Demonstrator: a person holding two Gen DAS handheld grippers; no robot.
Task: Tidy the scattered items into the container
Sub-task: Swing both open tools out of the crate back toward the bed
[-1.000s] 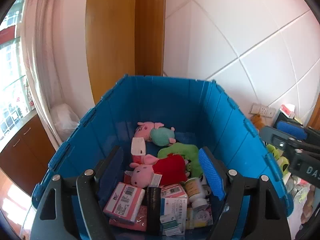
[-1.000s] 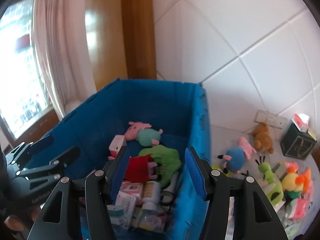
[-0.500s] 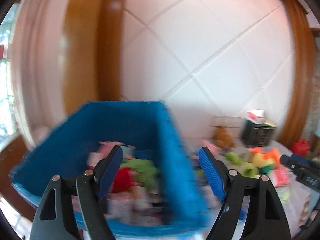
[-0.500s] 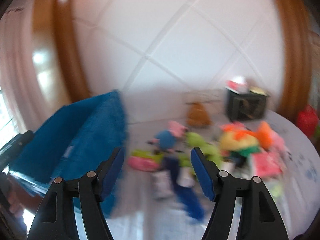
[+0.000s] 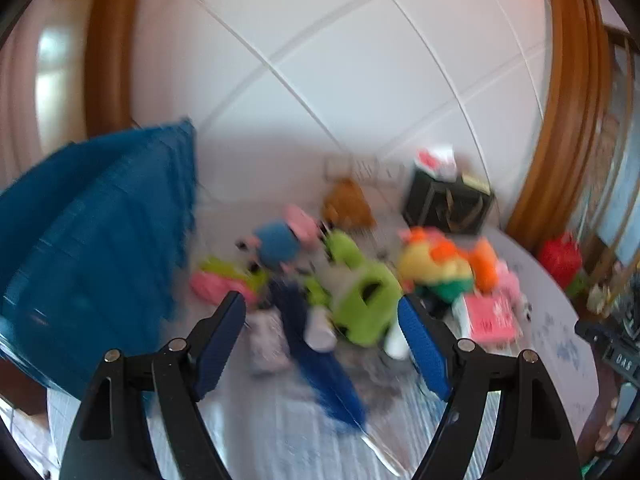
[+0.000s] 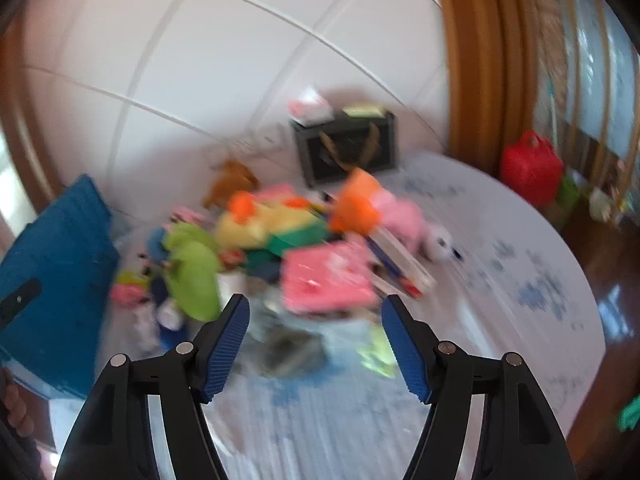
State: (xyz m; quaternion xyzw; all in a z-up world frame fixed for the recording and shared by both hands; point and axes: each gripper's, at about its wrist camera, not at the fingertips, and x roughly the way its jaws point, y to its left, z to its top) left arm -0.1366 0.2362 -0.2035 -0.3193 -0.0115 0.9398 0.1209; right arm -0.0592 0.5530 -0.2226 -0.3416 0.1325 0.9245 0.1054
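Both grippers, left [image 5: 322, 340] and right [image 6: 316, 342], jaws spread empty, have swung from the blue bin [image 5: 92, 232] to blurred scattered toys [image 6: 256, 236].

left claw [image 5: 322, 336]: black angular plastic arms | blue ribbed pads [image 5: 424, 344] | silver round screws at the joints || right claw [image 6: 316, 344]: same black arms | blue textured pads [image 6: 226, 346] | silver screws | bare fingertips at lower-left edge

both tongs [image 5: 322, 338] now off bin [image 5: 92, 248]
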